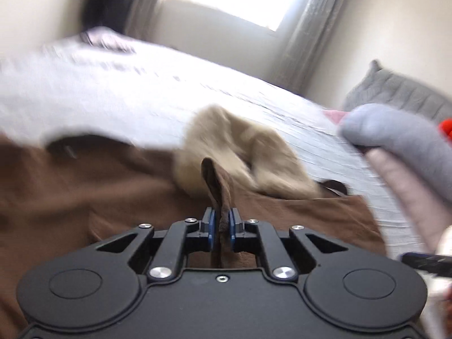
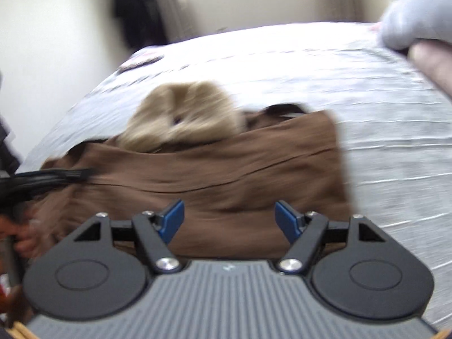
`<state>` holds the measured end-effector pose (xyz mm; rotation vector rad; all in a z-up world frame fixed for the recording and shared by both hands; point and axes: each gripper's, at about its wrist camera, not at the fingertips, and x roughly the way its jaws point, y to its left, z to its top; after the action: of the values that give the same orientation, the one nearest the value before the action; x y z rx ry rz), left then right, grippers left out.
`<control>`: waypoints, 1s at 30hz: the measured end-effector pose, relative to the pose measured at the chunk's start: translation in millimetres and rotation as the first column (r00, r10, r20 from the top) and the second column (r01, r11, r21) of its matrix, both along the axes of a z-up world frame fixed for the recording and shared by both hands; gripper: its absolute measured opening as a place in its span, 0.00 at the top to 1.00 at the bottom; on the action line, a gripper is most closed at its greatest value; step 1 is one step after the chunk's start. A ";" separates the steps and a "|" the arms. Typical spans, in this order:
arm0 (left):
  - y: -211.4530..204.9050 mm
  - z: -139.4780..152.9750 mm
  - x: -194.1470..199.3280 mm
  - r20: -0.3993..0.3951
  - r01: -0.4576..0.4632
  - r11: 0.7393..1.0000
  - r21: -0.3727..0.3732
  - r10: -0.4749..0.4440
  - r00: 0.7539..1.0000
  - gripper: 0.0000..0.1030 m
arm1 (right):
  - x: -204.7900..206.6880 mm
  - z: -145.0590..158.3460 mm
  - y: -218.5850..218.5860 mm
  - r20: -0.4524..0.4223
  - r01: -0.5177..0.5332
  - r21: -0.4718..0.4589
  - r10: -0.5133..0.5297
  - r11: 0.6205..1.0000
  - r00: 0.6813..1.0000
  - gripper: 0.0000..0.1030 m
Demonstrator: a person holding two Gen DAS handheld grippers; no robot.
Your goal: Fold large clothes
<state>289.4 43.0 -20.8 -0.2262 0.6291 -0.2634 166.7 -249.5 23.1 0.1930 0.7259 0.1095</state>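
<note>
Brown coat [image 2: 226,175] spread on white bedspread [image 2: 381,141], tan fur hood [image 2: 183,113] at far end. Left gripper [image 1: 221,220] pinching a fold of brown fabric tight between blue pads. Right gripper [image 2: 229,220] hovering over near edge, fingers [image 2: 172,217] spread wide, holding nothing. Both views motion-blurred.

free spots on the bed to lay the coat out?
Bare white bedspread right of the brown coat, and beyond its tan fur hood toward the window. Crowded far right: grey pillow. Left gripper pinches coat; right gripper open.
</note>
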 end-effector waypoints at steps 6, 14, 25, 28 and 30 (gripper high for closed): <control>-5.9 -3.6 5.9 0.047 -0.084 0.977 0.197 0.077 0.996 0.63 | 18.8 -12.3 -26.4 0.041 0.110 -0.035 -0.108 0.993 0.993 0.44; -49.8 -49.1 5.6 -0.031 0.220 0.965 0.141 -0.217 0.976 0.63 | 78.8 -36.0 -7.5 0.115 0.111 -0.147 -0.094 0.983 0.989 0.58; -28.9 -51.2 -3.2 -0.059 0.265 0.960 0.092 -0.260 0.964 0.57 | 122.9 -60.4 -9.9 -0.080 0.160 -0.351 -0.200 0.923 0.977 0.55; -16.2 -37.5 -23.8 -0.033 0.226 0.965 0.132 -0.223 0.974 0.34 | 95.2 -45.4 -5.4 -0.059 0.135 -0.302 -0.160 0.944 0.985 0.44; 1.4 -30.4 -34.3 -0.023 0.192 0.972 0.134 -0.191 0.981 0.29 | 78.1 -39.3 -4.2 -0.071 0.125 -0.257 -0.148 0.958 0.986 0.42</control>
<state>255.0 44.4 -51.2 -0.0350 0.6772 -0.4038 244.9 -253.7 -16.3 0.0039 0.8069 -0.1244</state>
